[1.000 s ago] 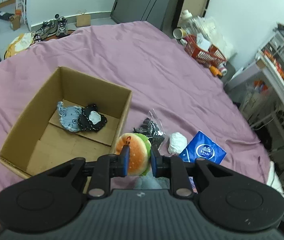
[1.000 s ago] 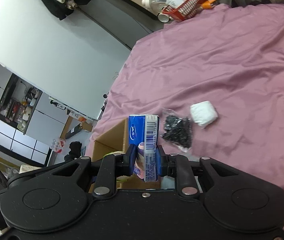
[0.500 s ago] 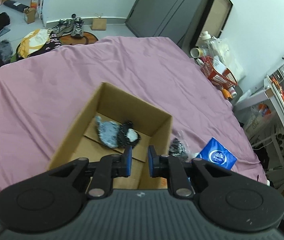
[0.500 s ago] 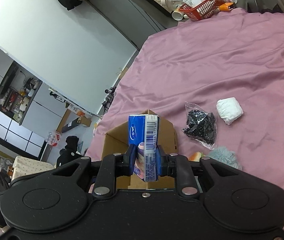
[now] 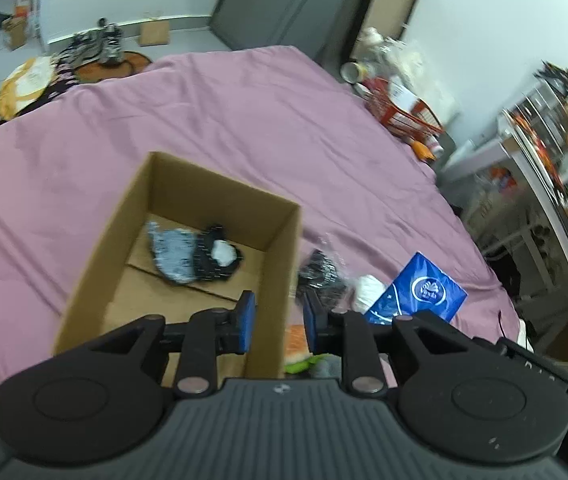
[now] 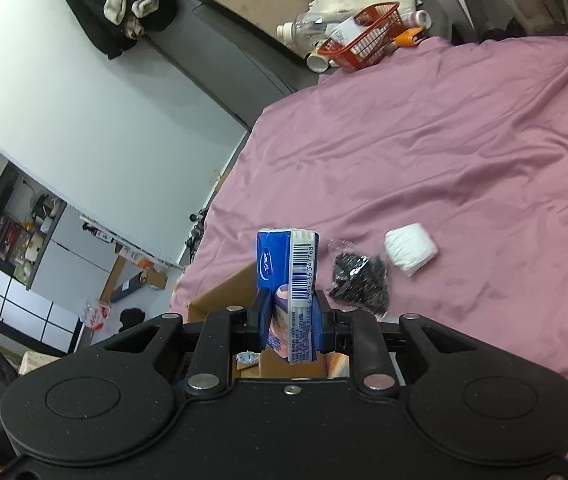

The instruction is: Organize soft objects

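My left gripper (image 5: 277,320) is open and empty, hovering above the right wall of a cardboard box (image 5: 281,276) on the pink bedsheet. Inside the box lie a grey-blue soft item (image 5: 171,252) and a black and white one (image 5: 219,258). The burger plush (image 5: 298,346) lies on the sheet just right of the box, below the gripper. My right gripper (image 6: 290,320) is shut on a blue tissue pack (image 6: 288,272), held upright above the box corner (image 6: 223,292). The pack also shows in the left wrist view (image 5: 420,292).
A black item in a clear bag (image 6: 360,278) and a white folded wad (image 6: 410,248) lie on the sheet right of the box; both also show in the left wrist view, bag (image 5: 322,272), wad (image 5: 368,290). A red basket (image 6: 362,42) stands past the bed's far edge.
My left gripper let go of the burger plush beside the box and has opened wider, shifting over the box wall. The right gripper keeps the tissue pack and has moved slightly.
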### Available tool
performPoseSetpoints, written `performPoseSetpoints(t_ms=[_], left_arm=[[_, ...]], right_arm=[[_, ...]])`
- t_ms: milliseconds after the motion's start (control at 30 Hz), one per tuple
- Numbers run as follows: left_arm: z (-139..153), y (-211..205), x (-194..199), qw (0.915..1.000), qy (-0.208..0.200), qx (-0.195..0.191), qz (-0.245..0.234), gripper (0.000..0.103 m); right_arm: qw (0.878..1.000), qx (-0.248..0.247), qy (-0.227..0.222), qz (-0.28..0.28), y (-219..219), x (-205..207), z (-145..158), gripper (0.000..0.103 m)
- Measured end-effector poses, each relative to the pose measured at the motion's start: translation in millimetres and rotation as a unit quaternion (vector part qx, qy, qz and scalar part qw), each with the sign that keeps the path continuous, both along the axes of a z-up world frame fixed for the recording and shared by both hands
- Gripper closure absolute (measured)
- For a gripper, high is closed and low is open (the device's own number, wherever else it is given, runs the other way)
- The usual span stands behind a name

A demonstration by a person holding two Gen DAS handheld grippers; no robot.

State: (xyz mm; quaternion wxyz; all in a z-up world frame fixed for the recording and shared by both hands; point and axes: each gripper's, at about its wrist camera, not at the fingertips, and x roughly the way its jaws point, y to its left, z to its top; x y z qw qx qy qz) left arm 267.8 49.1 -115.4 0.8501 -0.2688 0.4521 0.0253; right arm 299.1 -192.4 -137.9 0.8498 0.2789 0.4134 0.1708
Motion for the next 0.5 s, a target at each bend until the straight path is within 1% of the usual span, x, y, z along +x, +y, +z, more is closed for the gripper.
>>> performPoseSetpoints(t_ms=[100,233,500], left_arm=[[-1,-13,5,0.9999,0.004,0.002,-0.016,0.080],[-4,-31,12,0.9993,0.014,0.015,-0.030,0.080],[-13,-74,34,0.9959,0.040,0.047,-0.066,0.080]], right_arm=[[1.000,0.005,-0.004,-0.001,-11,2,1,0.082],[1.000,0.018,-0.003,-0.008,-26,7,-5,0.082],[0.998,0.067,0.001,-0.022,-59,18,-33,0.082]])
